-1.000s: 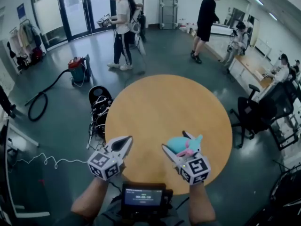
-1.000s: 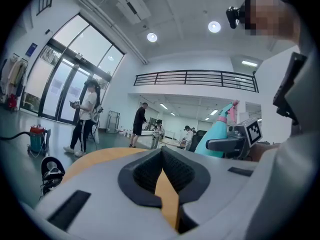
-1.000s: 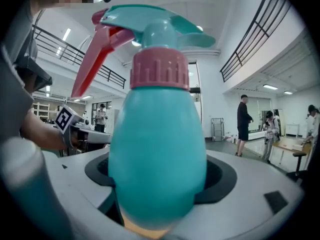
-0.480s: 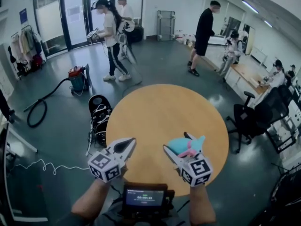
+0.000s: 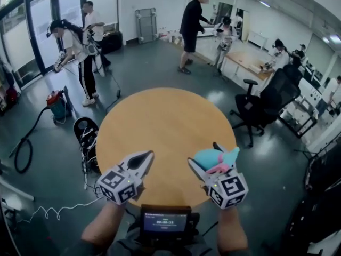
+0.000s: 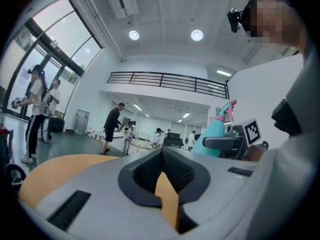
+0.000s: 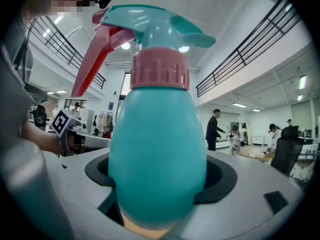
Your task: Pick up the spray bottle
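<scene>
The spray bottle (image 5: pixel 212 158) is teal with a pink collar and a pink trigger. It stands upright and fills the right gripper view (image 7: pixel 157 154). My right gripper (image 5: pixel 204 156) is shut on its round body, held above the near edge of the round wooden table (image 5: pixel 160 121). My left gripper (image 5: pixel 145 157) is shut with nothing in it, to the left of the bottle at about the same height. In the left gripper view the jaws (image 6: pixel 162 156) meet, and the bottle (image 6: pixel 212 135) shows to the right in the other gripper.
A handheld screen (image 5: pixel 164 221) sits between my forearms. A black office chair (image 5: pixel 257 103) stands right of the table. A black bag (image 5: pixel 85 130) and a red vacuum (image 5: pixel 55 102) are on the floor to the left. Several people stand at the far side of the room.
Both grippers stay side by side and have lifted a little, the bottle still held in the right one. The room behind has swung: the table and the people stand further left.
</scene>
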A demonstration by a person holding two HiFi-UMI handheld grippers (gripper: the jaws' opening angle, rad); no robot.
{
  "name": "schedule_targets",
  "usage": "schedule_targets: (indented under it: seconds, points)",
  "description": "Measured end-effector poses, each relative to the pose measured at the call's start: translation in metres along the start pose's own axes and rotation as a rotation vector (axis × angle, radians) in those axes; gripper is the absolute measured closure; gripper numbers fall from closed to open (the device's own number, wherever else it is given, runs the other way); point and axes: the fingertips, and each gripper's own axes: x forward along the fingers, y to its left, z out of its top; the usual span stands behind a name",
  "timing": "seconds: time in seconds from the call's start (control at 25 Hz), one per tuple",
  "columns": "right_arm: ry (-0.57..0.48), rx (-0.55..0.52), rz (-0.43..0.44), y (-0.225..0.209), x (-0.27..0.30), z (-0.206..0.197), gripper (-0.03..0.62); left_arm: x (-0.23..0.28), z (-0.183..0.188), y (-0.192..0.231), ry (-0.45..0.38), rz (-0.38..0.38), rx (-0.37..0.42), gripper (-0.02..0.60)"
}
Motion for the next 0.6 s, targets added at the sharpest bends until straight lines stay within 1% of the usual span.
schedule_targets:
  seconds: [0.08, 0.2, 0.36, 0.48, 0.6]
  points:
    - [0.002, 0.005, -0.065, -0.013, -0.034, 0.005, 0.16, 0.014, 0.005, -0.027, 0.005, -0.05, 0.003, 0.581]
    - [0.012, 0.028, -0.218, -0.037, -0.09, 0.003, 0.16, 0.043, 0.006, -0.074, 0.029, -0.187, 0.007, 0.58]
    - [0.032, 0.057, -0.378, -0.068, -0.151, -0.012, 0.16, 0.084, -0.01, -0.128, 0.067, -0.345, 0.009, 0.581]
    - [0.039, 0.069, -0.487, -0.09, -0.195, -0.019, 0.16, 0.115, -0.019, -0.164, 0.097, -0.437, 0.004, 0.58]
    - [0.043, 0.084, -0.595, -0.103, -0.239, -0.026, 0.16, 0.134, -0.025, -0.202, 0.123, -0.539, 0.014, 0.58]
